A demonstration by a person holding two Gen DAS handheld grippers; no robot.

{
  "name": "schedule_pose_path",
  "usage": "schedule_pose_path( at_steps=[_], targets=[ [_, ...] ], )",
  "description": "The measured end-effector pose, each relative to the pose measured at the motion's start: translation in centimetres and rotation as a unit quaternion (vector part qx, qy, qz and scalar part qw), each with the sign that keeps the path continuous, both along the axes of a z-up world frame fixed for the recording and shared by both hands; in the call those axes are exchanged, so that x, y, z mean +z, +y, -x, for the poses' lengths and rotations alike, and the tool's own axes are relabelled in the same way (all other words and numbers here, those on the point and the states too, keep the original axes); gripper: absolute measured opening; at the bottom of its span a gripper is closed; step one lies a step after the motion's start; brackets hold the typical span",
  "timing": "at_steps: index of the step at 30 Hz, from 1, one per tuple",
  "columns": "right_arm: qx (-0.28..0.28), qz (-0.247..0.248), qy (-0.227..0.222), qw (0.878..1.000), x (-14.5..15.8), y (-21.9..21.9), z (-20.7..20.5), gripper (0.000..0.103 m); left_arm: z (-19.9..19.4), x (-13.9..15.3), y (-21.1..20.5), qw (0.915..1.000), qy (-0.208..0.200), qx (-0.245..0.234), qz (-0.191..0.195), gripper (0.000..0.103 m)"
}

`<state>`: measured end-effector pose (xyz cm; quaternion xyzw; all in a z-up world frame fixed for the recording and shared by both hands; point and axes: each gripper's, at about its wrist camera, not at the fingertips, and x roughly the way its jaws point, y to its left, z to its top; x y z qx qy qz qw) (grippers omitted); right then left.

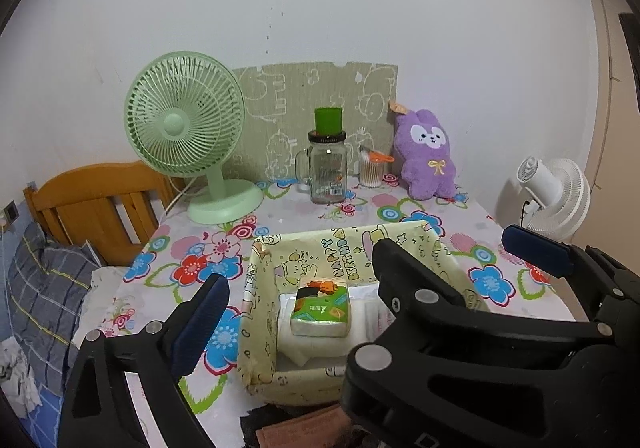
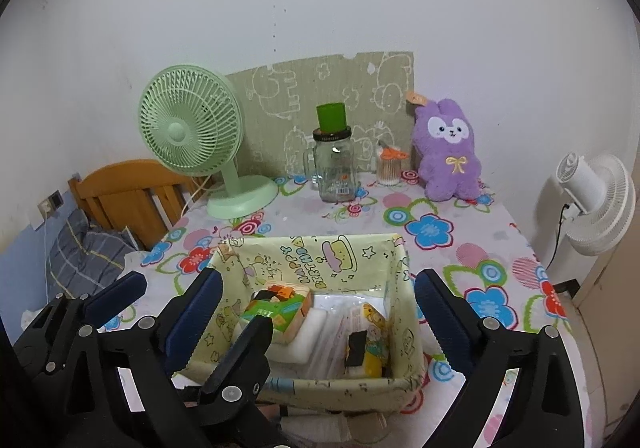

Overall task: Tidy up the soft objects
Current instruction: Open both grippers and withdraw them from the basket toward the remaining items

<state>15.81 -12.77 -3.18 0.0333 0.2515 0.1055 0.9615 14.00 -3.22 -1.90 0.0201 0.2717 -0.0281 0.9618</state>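
From the left wrist, the left gripper (image 1: 296, 284) is seen spread wide and empty, a green tissue pack (image 1: 322, 312) lying inside the yellow fabric box (image 1: 260, 300) at six o'clock from the glass jar (image 1: 327, 168). From the right wrist, the right gripper (image 2: 320, 312) is likewise held wide with nothing gripped, the tissue pack (image 2: 280, 312) resting on white packets (image 2: 320, 332) in the box (image 2: 404, 288), a yellow cartoon packet (image 2: 368, 336) at three o'clock from it.

Only clear text: "HAPPY BIRTHDAY" printed on the inner back wall of the box (image 1: 340, 248), letters running sideways. Tissue pack (image 1: 322, 310) has a green label, characters too small to read. Jar (image 1: 327, 172) label unreadable.
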Motion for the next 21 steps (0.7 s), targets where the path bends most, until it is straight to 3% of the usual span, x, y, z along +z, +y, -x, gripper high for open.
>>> schedule_pose_path(
  at_steps=[21],
  targets=[
    [-0.002, 0.032, -0.044, 0.999, 2.0, -0.1, 7.7, 0.098, 6.8, 1.8, -0.4, 0.9992, -0.031, -0.025, -0.010, 0.097]
  ],
)
